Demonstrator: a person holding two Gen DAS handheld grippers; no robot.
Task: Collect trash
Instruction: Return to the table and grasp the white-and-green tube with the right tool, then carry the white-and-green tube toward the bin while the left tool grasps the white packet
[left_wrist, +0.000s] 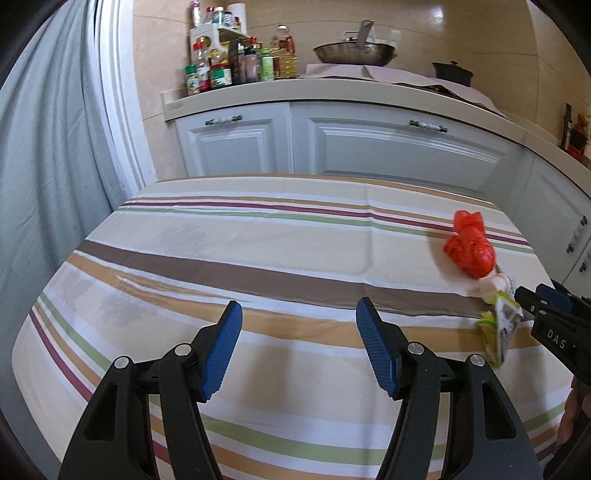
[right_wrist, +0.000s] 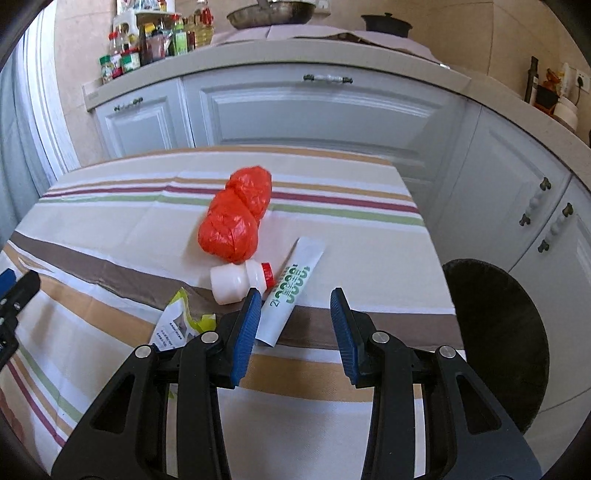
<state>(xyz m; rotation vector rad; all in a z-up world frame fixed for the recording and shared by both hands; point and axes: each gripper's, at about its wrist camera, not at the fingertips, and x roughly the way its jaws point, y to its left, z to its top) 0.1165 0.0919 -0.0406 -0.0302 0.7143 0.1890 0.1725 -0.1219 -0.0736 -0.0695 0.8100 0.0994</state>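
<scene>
On the striped tablecloth (right_wrist: 110, 229) lies a crumpled red plastic bag (right_wrist: 234, 218). In front of it lie a small white bottle with a red cap (right_wrist: 240, 280), a white tube with green print (right_wrist: 291, 291) and a yellow-green wrapper (right_wrist: 177, 321). My right gripper (right_wrist: 295, 317) is open just above the tube's near end, its left finger beside the tube. My left gripper (left_wrist: 297, 339) is open and empty over bare cloth, well left of the trash. The red bag (left_wrist: 469, 247), the wrapper (left_wrist: 502, 325) and the right gripper (left_wrist: 550, 314) show at the right edge of the left wrist view.
A black round bin (right_wrist: 498, 339) stands on the floor right of the table. White kitchen cabinets (right_wrist: 314, 110) run behind the table, with bottles (left_wrist: 236, 62), a wok (left_wrist: 354, 51) and a dark pot (left_wrist: 452, 72) on the counter. A curtain (left_wrist: 44, 166) hangs at the left.
</scene>
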